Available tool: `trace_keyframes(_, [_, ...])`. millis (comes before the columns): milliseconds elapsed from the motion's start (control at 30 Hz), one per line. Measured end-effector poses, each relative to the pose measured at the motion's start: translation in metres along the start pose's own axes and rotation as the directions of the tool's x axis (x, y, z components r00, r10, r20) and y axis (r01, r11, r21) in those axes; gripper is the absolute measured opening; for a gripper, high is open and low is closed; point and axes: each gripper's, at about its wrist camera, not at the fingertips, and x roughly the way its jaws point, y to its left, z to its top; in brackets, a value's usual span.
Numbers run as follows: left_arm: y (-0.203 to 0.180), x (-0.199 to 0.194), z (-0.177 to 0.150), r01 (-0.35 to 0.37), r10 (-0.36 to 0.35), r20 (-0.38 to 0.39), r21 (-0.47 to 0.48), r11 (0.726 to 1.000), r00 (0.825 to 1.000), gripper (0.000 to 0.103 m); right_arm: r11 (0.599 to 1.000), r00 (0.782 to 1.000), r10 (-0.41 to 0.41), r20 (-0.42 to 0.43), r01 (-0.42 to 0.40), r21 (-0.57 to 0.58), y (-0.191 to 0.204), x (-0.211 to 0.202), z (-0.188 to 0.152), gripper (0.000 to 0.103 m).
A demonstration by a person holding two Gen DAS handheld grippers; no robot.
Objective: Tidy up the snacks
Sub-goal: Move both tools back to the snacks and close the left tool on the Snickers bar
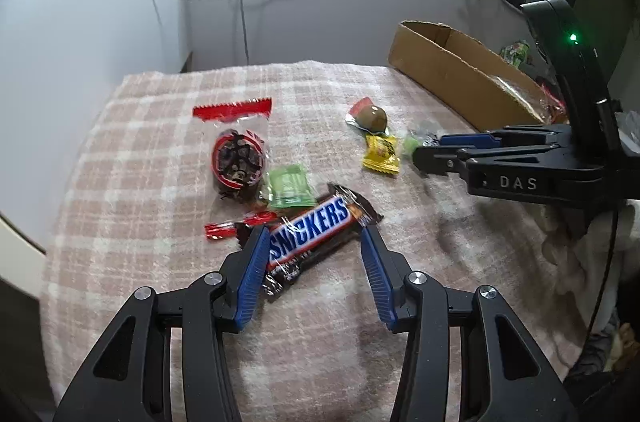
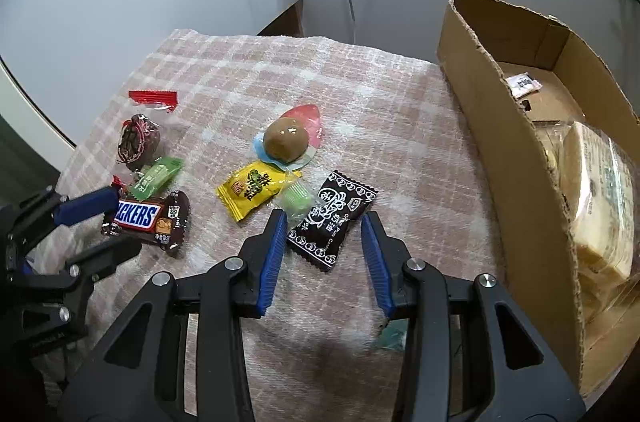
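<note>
Wide-open, the left hand-held gripper (image 1: 314, 236) is being set astride the Snickers bar (image 1: 308, 228) at lower centre; the neighbouring green candy (image 1: 289, 186) risks being snagged. The right hand-held gripper (image 2: 325, 222) is likewise being held wide around the black plum candy (image 2: 330, 220).

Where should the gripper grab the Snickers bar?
Grip the Snickers bar across its narrow middle, coming straight down from above. It lies flat on the blanket, long and thin, and the open left gripper already straddles it.

Both tongs (image 1: 316, 238) (image 2: 326, 226) (blue-padded) agape
</note>
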Motion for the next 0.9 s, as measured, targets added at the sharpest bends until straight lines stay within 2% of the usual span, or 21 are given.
trace_keyframes(133, [0.004, 0.004, 0.004, -0.009, 0.009, -0.004, 0.014, 1.0, 1.0, 0.046, 1.0, 1.0, -0.003, 0.001, 0.003, -0.01, 0.001, 0.0, 0.0, 0.041])
trace_keyframes(233, [0.004, 0.01, 0.005, -0.014, 0.015, -0.02, 0.039, 0.999, 1.0, 0.053, 1.0, 1.0, -0.002, 0.005, 0.002, -0.015, 0.003, 0.002, 0.001, 0.041])
trace_keyframes(400, [0.005, 0.013, 0.006, 0.001, 0.001, -0.032, 0.047, 0.999, 0.999, 0.053, 0.999, 1.0, -0.014, 0.003, 0.014, -0.041, 0.006, 0.004, 0.002, 0.04])
trace_keyframes(433, [0.006, 0.015, 0.007, 0.0, 0.002, -0.038, 0.047, 0.999, 0.999, 0.053, 0.999, 1.0, -0.013, 0.0, 0.013, -0.043, 0.006, 0.004, 0.002, 0.039])
trace_keyframes(500, [0.002, 0.017, 0.008, -0.004, 0.007, -0.04, 0.07, 0.998, 0.999, 0.052, 0.998, 1.0, -0.024, -0.002, 0.024, -0.051, 0.005, 0.003, 0.002, 0.03])
trace_keyframes(533, [-0.001, 0.018, 0.009, -0.005, 0.008, -0.042, 0.087, 0.996, 0.999, 0.051, 0.998, 1.0, -0.022, -0.003, 0.022, -0.052, 0.004, 0.003, 0.003, 0.027])
trace_keyframes(600, [-0.007, 0.017, 0.011, 0.01, -0.004, -0.049, 0.113, 0.994, 0.999, 0.035, 0.999, 1.0, -0.01, -0.008, 0.01, -0.046, -0.001, 0.001, 0.002, 0.027])
trace_keyframes(633, [-0.009, 0.017, 0.011, 0.02, -0.013, -0.056, 0.118, 0.993, 0.998, 0.032, 0.999, 1.0, -0.007, -0.01, 0.007, -0.043, -0.003, 0.0, 0.002, 0.027])
trace_keyframes(900, [-0.02, 0.015, 0.014, 0.025, -0.018, -0.051, 0.154, 0.988, 0.999, 0.031, 0.998, 1.0, -0.02, -0.012, 0.02, -0.06, -0.001, 0.0, 0.005, 0.026])
